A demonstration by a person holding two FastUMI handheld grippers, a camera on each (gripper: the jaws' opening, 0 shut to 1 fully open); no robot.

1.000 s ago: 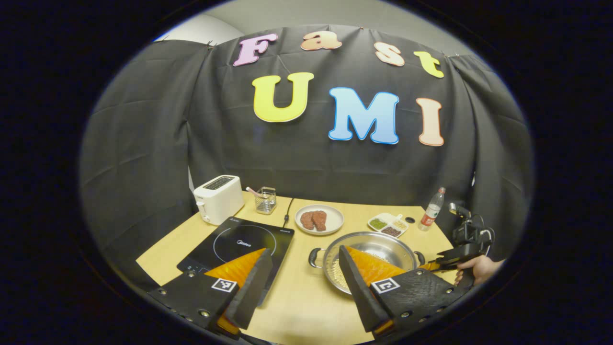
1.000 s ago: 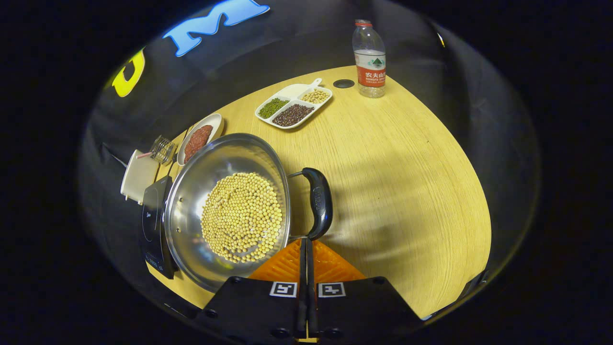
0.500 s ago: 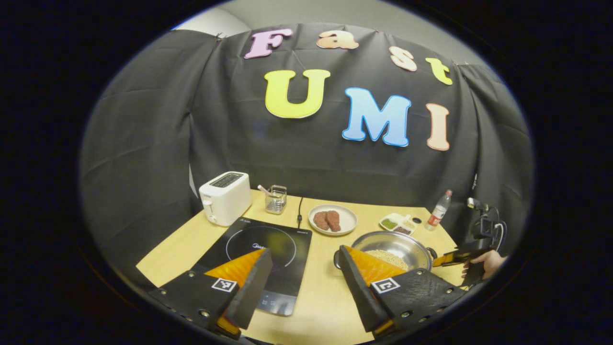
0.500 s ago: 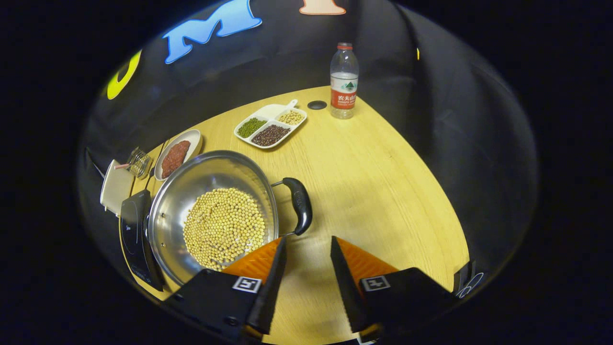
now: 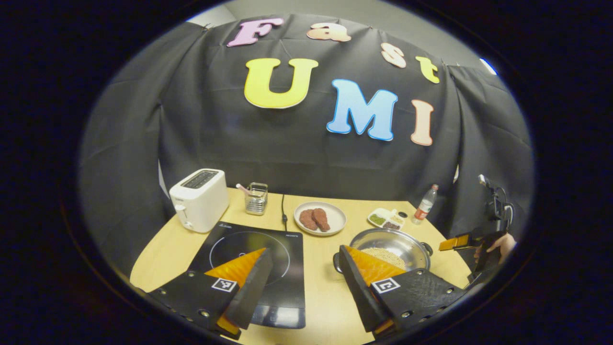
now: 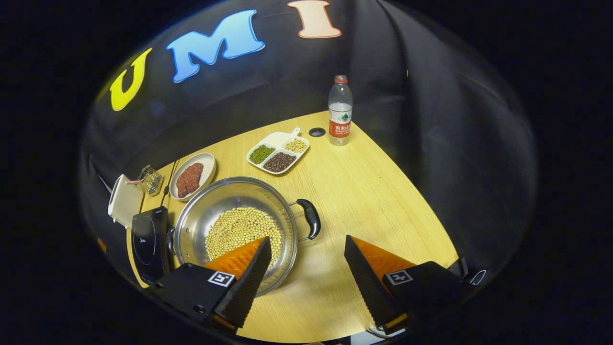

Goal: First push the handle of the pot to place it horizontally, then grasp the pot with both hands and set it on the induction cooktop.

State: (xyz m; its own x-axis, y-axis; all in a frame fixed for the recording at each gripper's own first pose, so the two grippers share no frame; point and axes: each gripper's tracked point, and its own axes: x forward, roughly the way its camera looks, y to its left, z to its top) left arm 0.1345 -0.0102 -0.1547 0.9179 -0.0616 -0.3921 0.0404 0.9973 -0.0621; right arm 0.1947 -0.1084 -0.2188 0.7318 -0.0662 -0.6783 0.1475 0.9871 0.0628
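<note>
A steel pot (image 6: pixel 206 211) holding soybeans (image 6: pixel 242 227) stands on the wooden table (image 6: pixel 383 191), just right of the black induction cooktop (image 6: pixel 146 239). Its black right handle (image 6: pixel 312 219) points toward my right gripper (image 6: pixel 306 270), which hovers open above the table with its left finger over the pot's near rim. In the left gripper view, my left gripper (image 5: pixel 301 282) is open above the near edge of the cooktop (image 5: pixel 254 249), and the pot (image 5: pixel 400 242) lies behind its right finger. The right gripper (image 5: pixel 455 243), held by a hand (image 5: pixel 500 244), hangs right of the pot.
A white toaster (image 5: pixel 198 199) and a glass holder (image 5: pixel 255 197) stand behind the cooktop. A plate of meat (image 5: pixel 319 218), a divided tray of beans (image 6: pixel 278 154) and a water bottle (image 6: pixel 340 110) line the back. Bare table lies right of the pot.
My right gripper was shut against the pot's right handle; it has opened wide and drawn back and up. The left gripper has pulled back, staying open.
</note>
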